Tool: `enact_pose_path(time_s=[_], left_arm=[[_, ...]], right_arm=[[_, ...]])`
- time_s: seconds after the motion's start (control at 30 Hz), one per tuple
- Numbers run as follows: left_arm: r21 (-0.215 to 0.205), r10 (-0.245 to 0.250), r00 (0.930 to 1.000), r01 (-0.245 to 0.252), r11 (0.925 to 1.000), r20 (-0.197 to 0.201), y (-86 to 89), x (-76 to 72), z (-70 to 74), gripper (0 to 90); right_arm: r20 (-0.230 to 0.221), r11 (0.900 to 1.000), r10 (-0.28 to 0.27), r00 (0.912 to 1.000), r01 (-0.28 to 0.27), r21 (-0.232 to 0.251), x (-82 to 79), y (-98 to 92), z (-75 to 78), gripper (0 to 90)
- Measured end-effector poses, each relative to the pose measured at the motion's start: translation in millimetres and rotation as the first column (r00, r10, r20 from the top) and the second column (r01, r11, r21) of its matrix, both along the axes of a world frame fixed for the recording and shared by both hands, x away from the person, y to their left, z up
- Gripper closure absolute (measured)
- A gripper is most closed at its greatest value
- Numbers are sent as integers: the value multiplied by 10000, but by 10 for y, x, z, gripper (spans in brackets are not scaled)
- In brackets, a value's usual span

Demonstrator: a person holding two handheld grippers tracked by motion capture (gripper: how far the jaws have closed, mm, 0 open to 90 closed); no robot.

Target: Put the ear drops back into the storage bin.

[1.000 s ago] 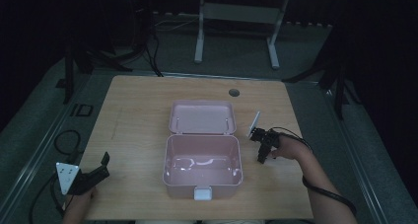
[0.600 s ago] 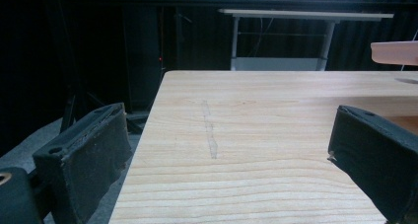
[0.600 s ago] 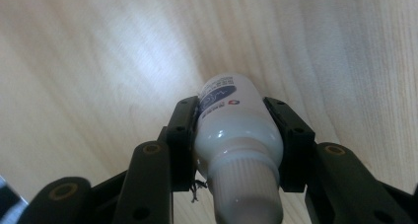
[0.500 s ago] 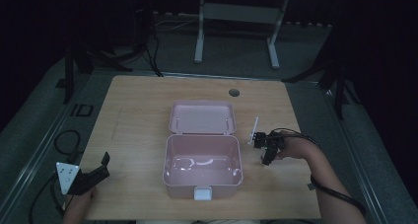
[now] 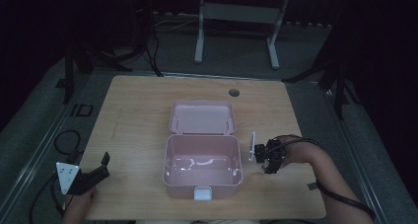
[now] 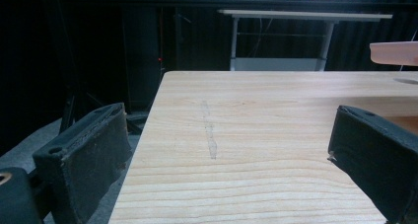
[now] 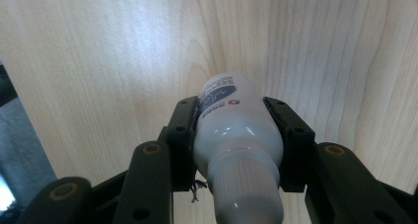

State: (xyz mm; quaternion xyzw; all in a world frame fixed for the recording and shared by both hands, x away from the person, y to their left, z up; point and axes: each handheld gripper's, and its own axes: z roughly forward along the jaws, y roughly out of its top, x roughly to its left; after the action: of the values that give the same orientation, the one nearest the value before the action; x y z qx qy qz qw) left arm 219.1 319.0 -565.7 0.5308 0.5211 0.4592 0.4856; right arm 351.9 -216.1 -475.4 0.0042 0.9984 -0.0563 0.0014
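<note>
Right gripper [image 5: 260,157]: my jaws are clamped on both sides of a small white bottle [image 7: 235,135], above the wooden table [image 5: 138,110].
Bottle position: just right of the pink box [image 5: 203,166], outside it.
Pink box: lid thrown back, tub looks empty to me.
Left gripper [image 5: 101,166]: jaws spread wide, nothing between them, at the table's near left corner, well apart from the box.

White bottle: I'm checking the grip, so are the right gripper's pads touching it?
Touching. The right gripper view shows both pads pressed against the white bottle.
</note>
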Motion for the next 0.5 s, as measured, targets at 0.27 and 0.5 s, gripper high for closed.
enact_pose_path(time_s=[0.27,0.5], left_arm=[[-3,-8,10000,8,10000,11,0,-1,0,24],[-5,4,10000,-4,10000,9,-1,0,0,24]], right_arm=[[-69,9940,925,9957,-927,-573,-164,62,-29,593],[-286,9981,572,9980,-579,-225,-173,87,66,593]])
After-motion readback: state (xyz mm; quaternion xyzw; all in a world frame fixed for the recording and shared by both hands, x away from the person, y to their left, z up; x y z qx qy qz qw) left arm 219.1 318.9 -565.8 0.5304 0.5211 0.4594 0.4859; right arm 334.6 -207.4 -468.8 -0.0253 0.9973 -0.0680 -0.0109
